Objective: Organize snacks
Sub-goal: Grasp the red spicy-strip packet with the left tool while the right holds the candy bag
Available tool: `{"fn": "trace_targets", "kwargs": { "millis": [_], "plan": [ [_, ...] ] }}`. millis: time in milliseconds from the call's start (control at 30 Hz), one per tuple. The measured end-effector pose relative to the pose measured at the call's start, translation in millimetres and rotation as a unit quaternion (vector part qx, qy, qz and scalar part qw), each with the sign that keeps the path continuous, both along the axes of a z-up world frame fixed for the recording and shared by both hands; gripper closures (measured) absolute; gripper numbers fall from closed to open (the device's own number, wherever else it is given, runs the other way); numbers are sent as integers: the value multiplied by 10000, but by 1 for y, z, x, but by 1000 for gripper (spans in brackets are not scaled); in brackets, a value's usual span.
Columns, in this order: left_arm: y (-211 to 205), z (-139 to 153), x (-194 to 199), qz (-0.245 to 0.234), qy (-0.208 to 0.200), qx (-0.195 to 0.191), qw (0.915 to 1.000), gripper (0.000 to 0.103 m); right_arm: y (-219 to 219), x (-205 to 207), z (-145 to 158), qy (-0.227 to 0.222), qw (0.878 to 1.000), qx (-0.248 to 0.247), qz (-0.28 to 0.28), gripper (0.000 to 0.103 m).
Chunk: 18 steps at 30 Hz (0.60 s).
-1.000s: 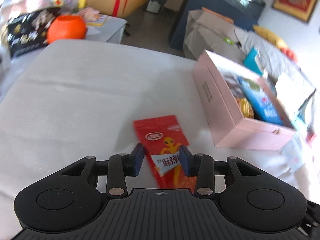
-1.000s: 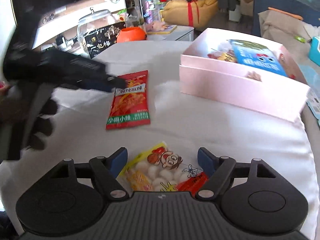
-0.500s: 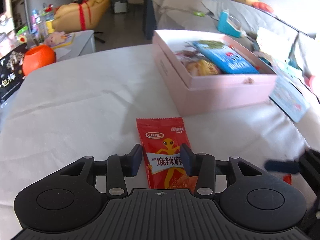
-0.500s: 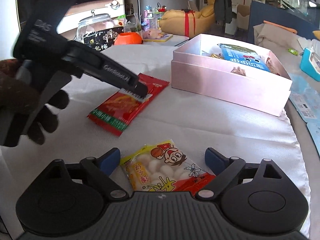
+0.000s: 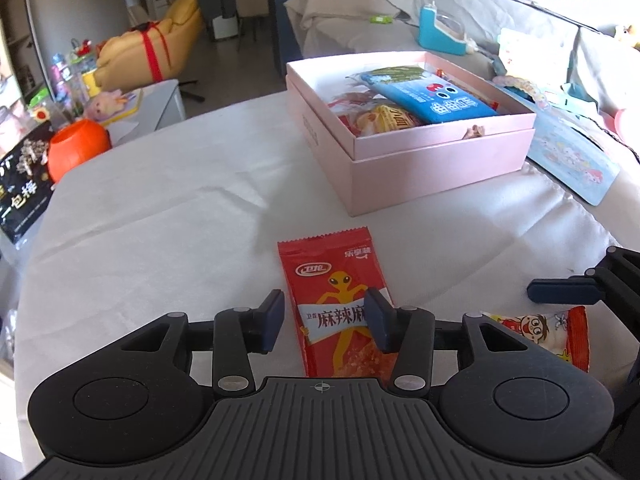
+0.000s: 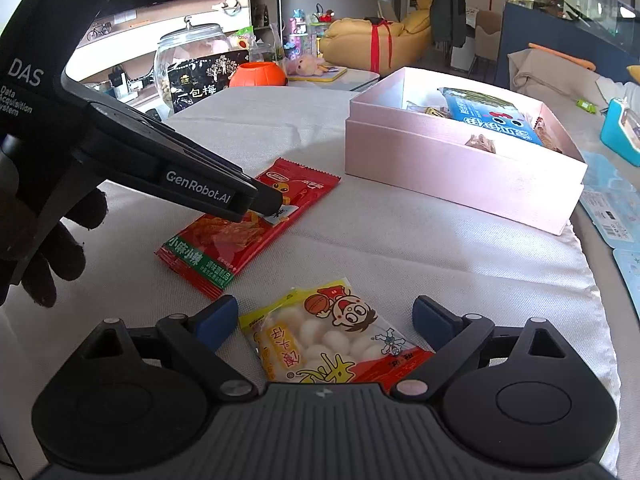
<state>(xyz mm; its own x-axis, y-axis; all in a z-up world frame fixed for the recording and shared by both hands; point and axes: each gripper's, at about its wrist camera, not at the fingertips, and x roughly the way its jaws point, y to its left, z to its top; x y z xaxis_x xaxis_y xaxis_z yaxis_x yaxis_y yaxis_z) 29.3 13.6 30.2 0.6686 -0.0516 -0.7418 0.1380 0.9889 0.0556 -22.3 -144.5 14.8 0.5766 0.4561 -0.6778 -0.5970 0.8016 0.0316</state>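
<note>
Left wrist view: left gripper over the red packet, which lies flat on the white cloth. Its jaws are opening; the packet sits between the pads, which do not seem to press it. From the right wrist view the same gripper's tips rest at mid-packet.

Right gripper: fingers spread wide, straddling the candy bag without contact. Bag flat on the cloth, near the front edge.

Box: pink, lid off, standing beyond both packets, well apart from them. Inside: a blue packet on top, a green-printed one partly under it, a yellow-orange packet and something red at the near side. Rest of the contents hidden.

Progress (judgement): partly done. Several snacks are already boxed; two remain on the cloth, neither lifted. Left to do: grip each, carry to the box, drop in. There looks to be room at the box's left side.
</note>
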Motion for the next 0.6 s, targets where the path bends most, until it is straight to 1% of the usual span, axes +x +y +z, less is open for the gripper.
{"fn": "trace_targets", "kwargs": {
  "millis": [67,167,200,267,333,367,467,600],
  "plan": [
    [2,1,2,7,-3,74,10000,52,0,0,0,-1,10000,-1,0,8],
    [7,2,3,189,-52,260,9995,51,0,0,0,-1,10000,1,-1,8],
    [10,2,3,236,-52,244,9994,52,0,0,0,-1,10000,2,-1,8],
    [14,2,3,228,-2,11,9997,56,0,0,0,-1,10000,2,0,8],
    [16,1,4,150,127,-383,9991,56,0,0,0,1,10000,2,3,8],
    [15,1,5,122,160,-504,9985,56,0,1,0,2,10000,2,4,8],
    [10,-1,6,42,193,-625,9979,55,1,1,1,3,10000,6,1,8],
    [7,-3,8,27,171,-685,9975,55,1,0,0,5,10000,2,12,7]
  ]
}}
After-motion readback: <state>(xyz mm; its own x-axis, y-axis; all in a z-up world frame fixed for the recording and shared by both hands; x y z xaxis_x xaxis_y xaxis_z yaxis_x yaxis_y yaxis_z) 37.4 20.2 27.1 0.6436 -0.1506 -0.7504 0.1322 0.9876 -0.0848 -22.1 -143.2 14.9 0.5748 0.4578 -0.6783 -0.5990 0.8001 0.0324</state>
